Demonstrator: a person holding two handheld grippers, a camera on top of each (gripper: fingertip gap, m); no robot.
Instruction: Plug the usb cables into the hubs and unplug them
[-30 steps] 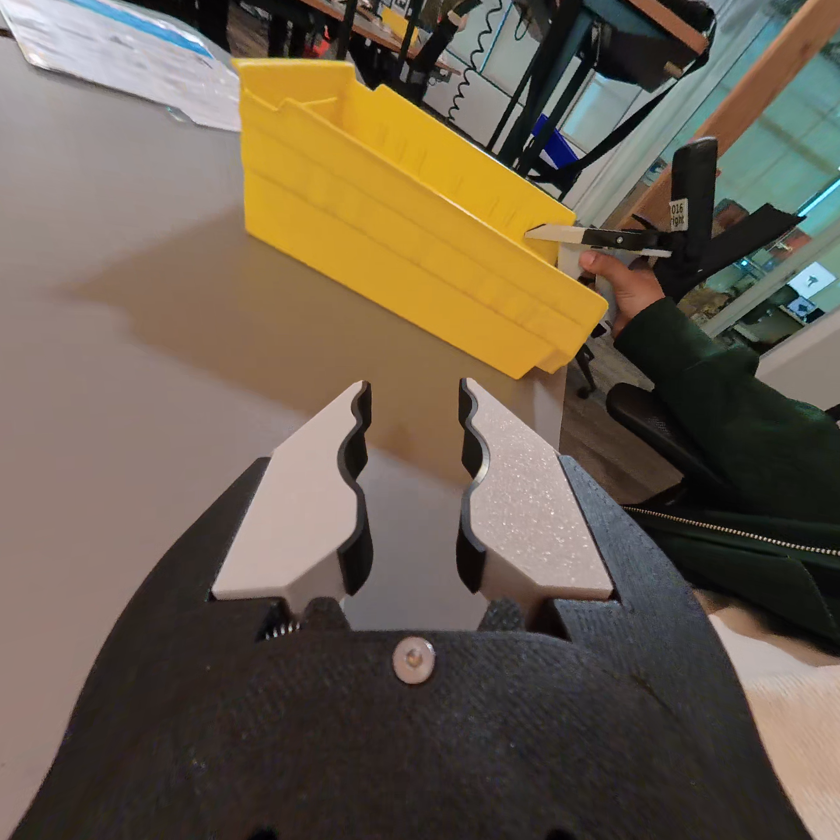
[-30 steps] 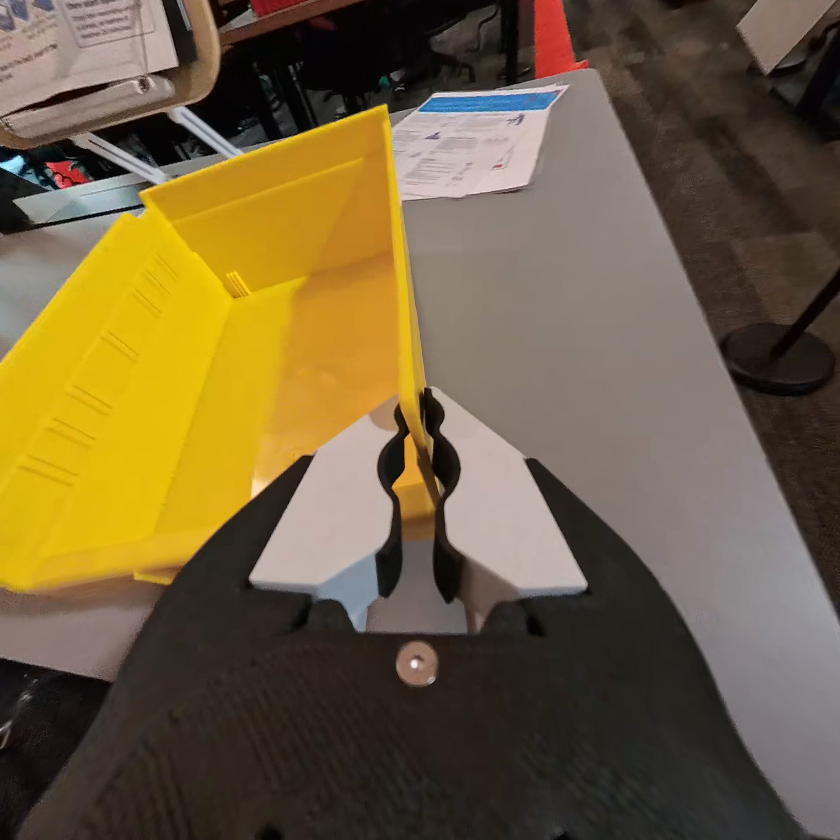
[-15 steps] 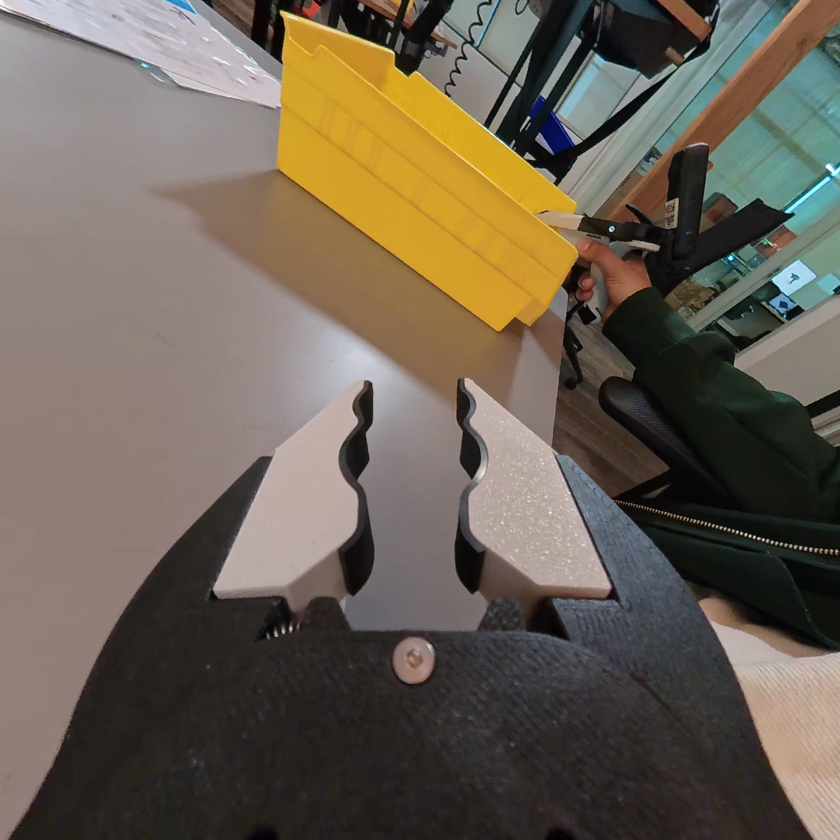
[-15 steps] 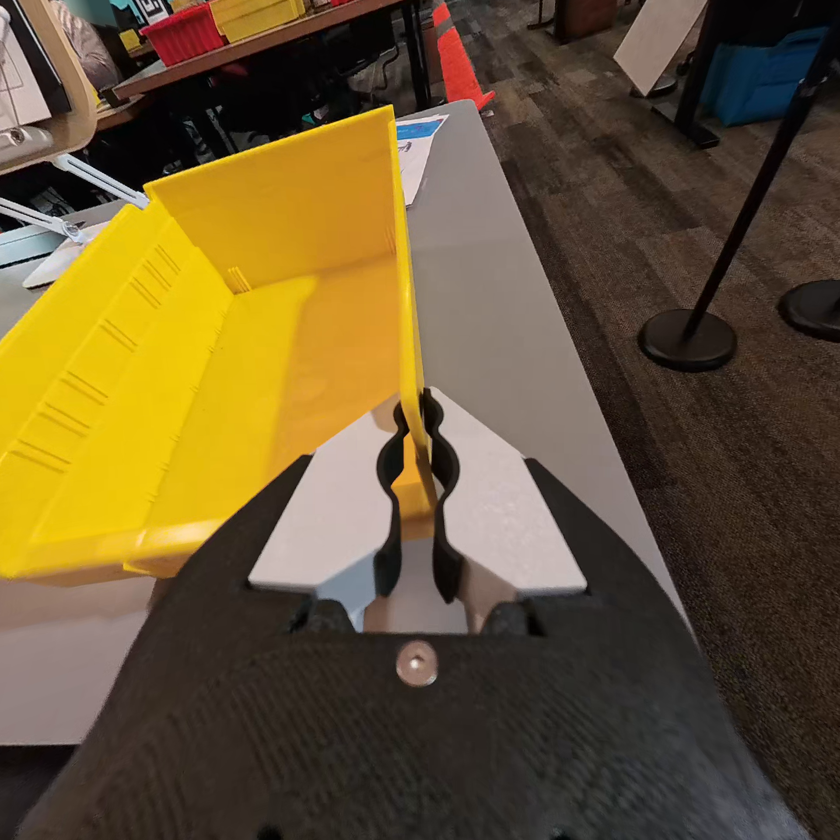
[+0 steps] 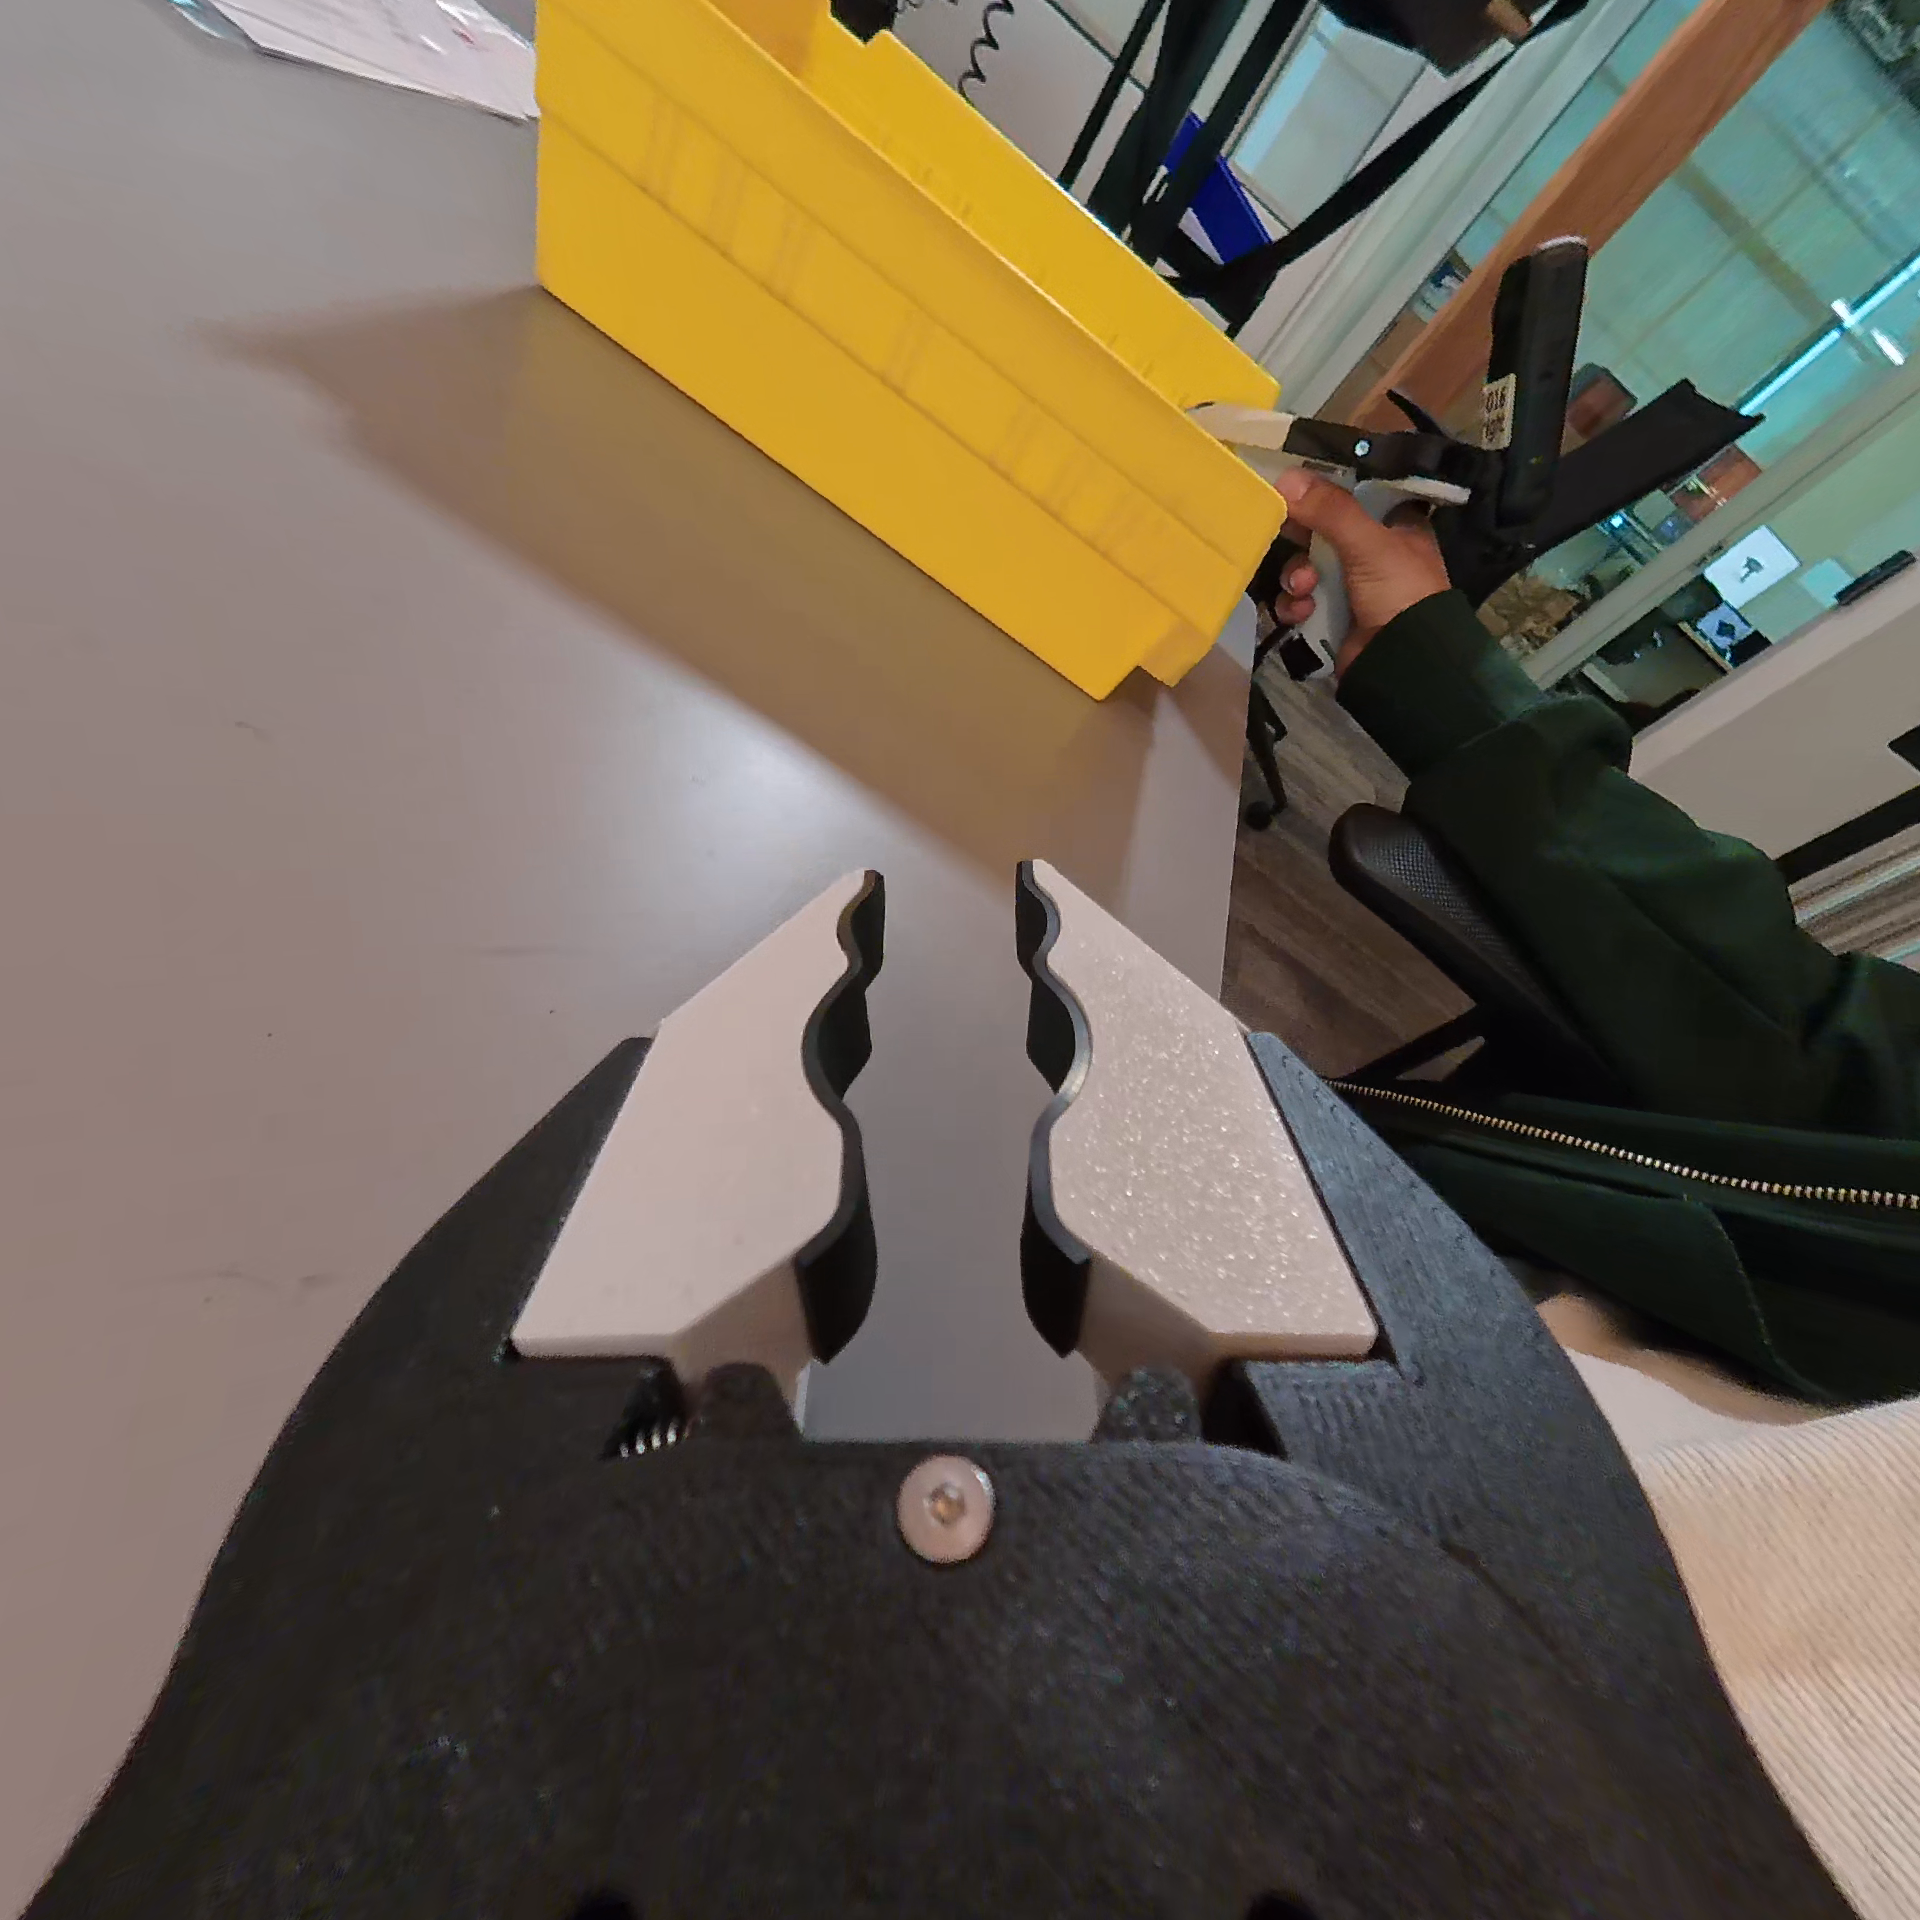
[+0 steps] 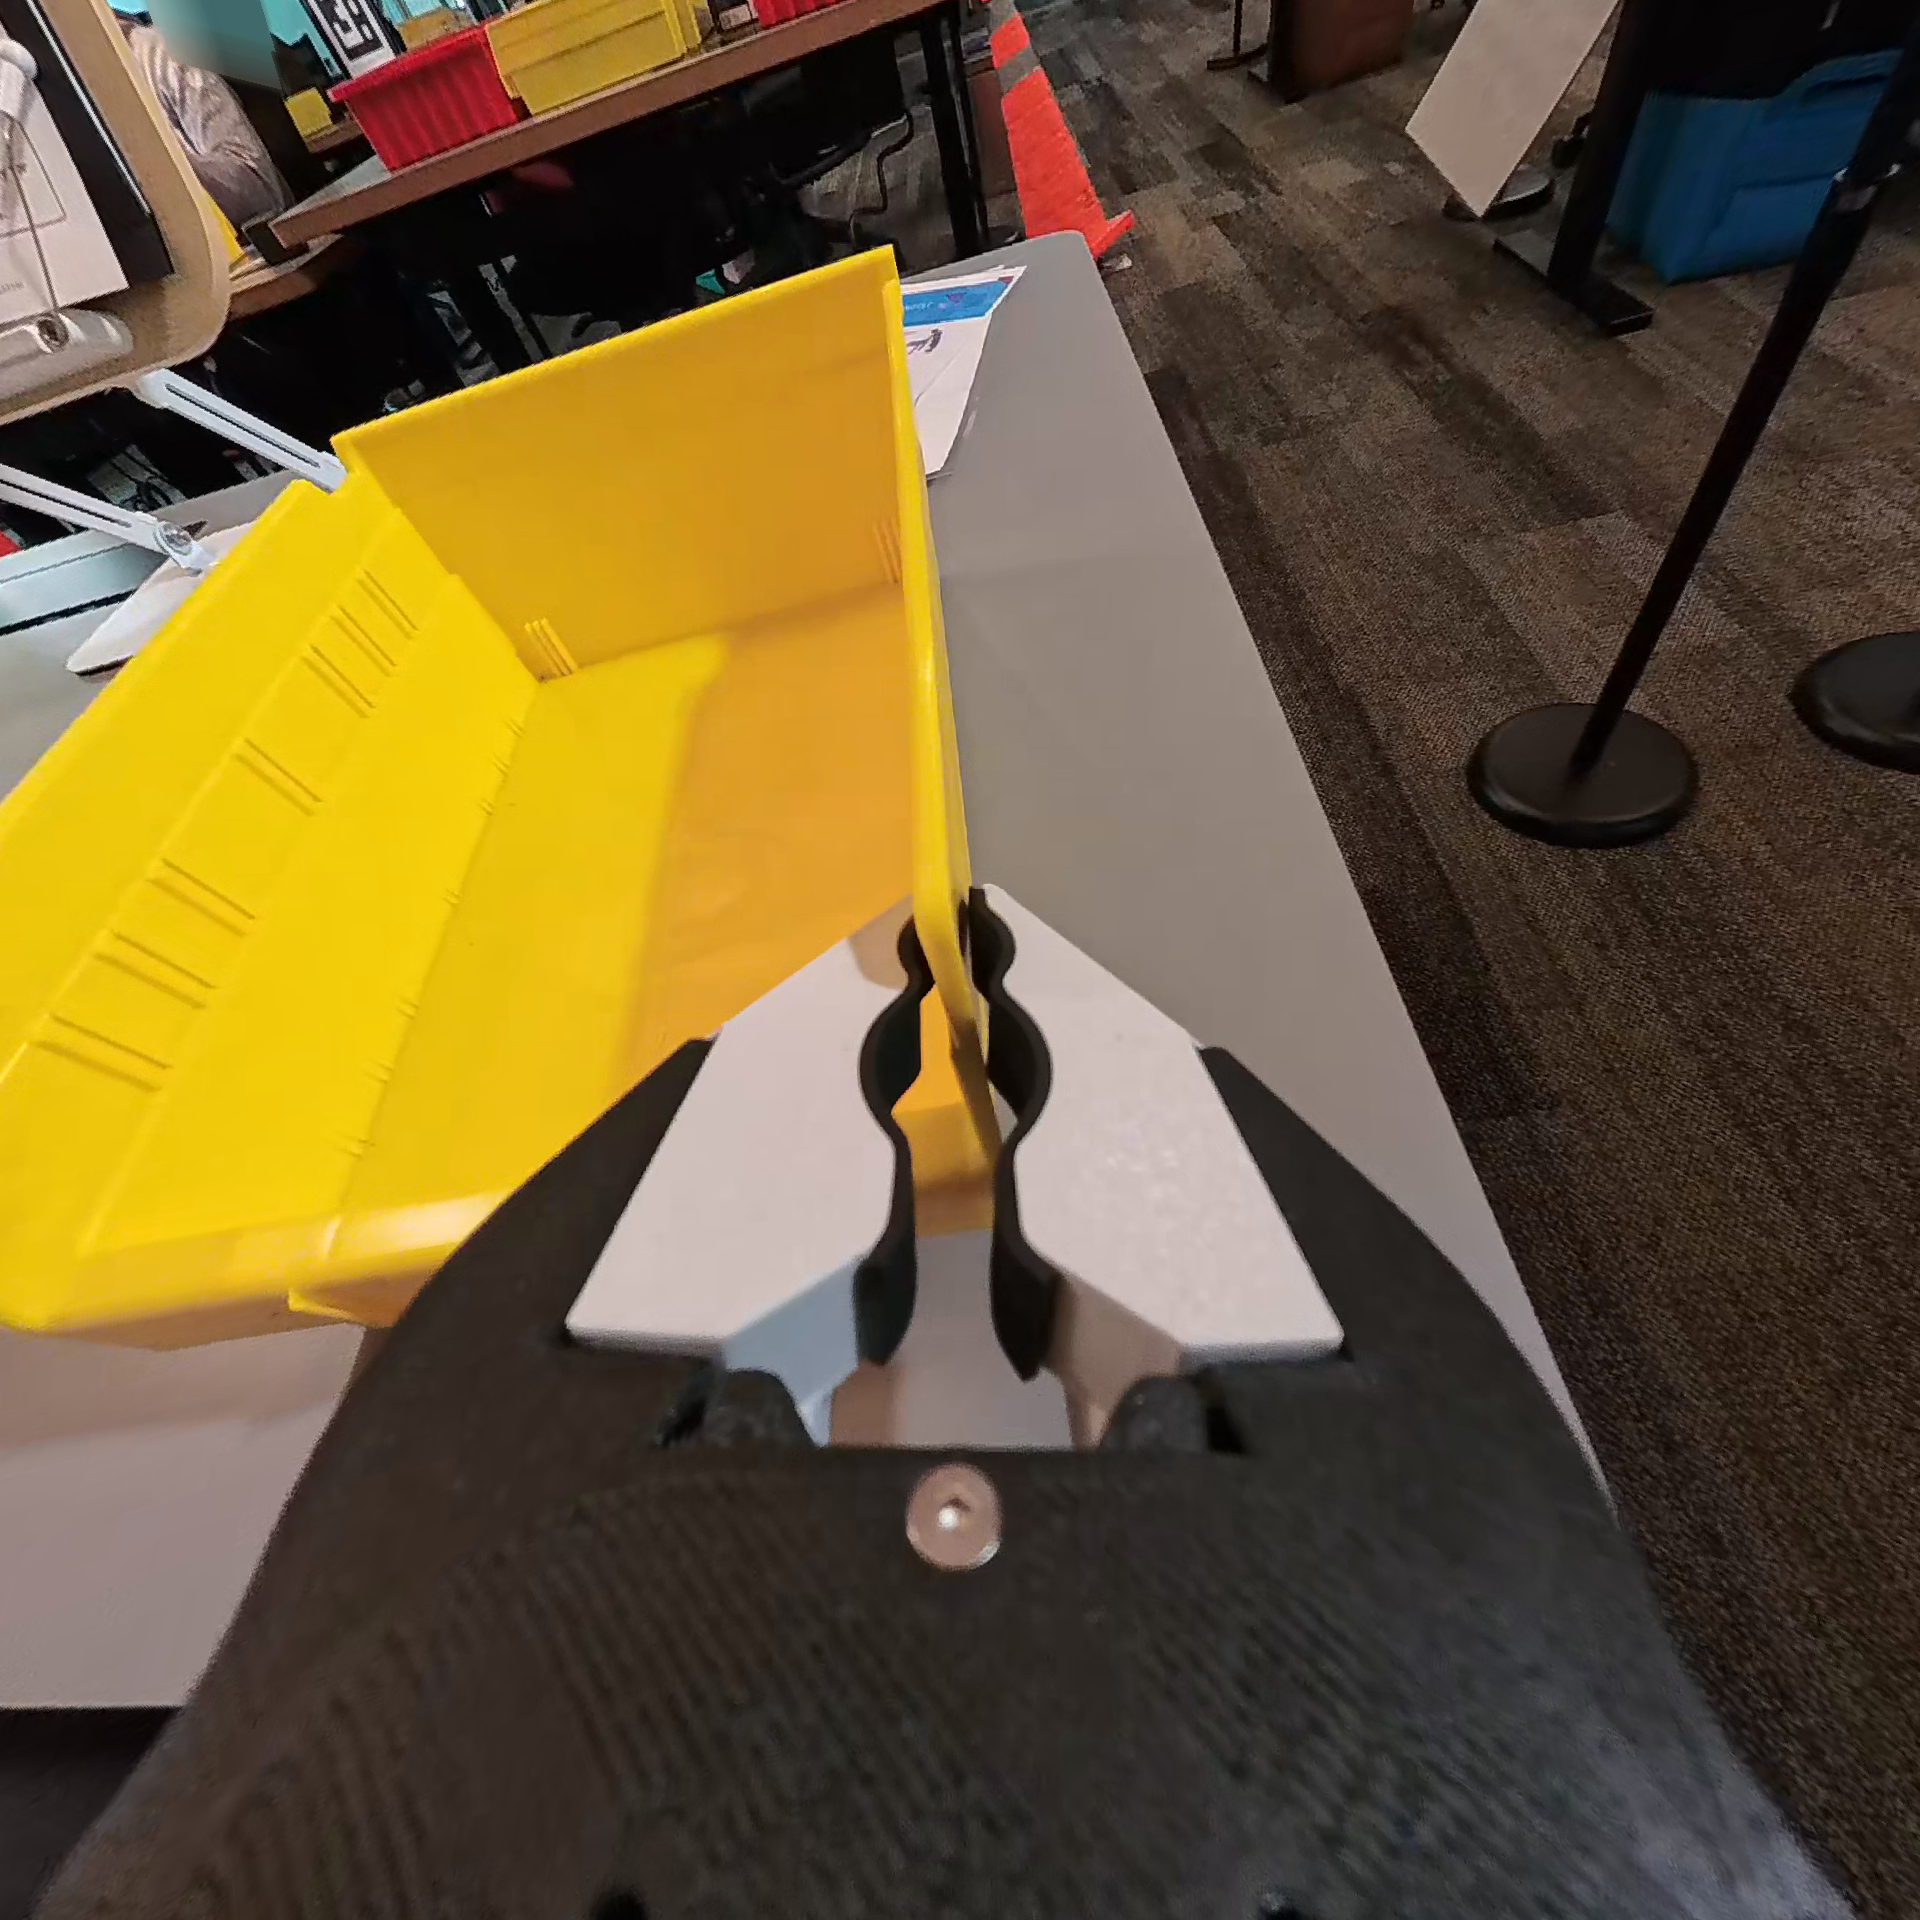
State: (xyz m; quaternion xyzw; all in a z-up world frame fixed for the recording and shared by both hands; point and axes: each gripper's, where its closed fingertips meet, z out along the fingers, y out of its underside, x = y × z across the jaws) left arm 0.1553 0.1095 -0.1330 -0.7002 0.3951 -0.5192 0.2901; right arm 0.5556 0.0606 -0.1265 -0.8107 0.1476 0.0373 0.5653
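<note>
A yellow plastic bin [image 6: 623, 831] lies on the grey table [image 6: 1122, 779], its near end at the table's edge. My right gripper [image 6: 948, 914] is shut on the bin's right side wall near the front corner. In the left wrist view the bin [image 5: 883, 343] stands far ahead, with the right gripper [image 5: 1216, 416] and a hand [image 5: 1361, 561] at its end. My left gripper [image 5: 948, 878] is open and holds nothing, low over the table [image 5: 312, 727]. No USB cable or hub shows in either view.
A printed sheet [image 6: 945, 343] lies on the table beyond the bin. The table's right edge drops to carpet with black stanchion bases [image 6: 1579, 774] and an orange cone [image 6: 1049, 156]. A green sleeve [image 5: 1662, 914] and a chair arm [image 5: 1434, 914] are right of the left gripper.
My right gripper has kept its grip on the bin wall and swung with the bin, so more floor now shows. The left gripper stayed open; the bin now sits farther up and right in its view.
</note>
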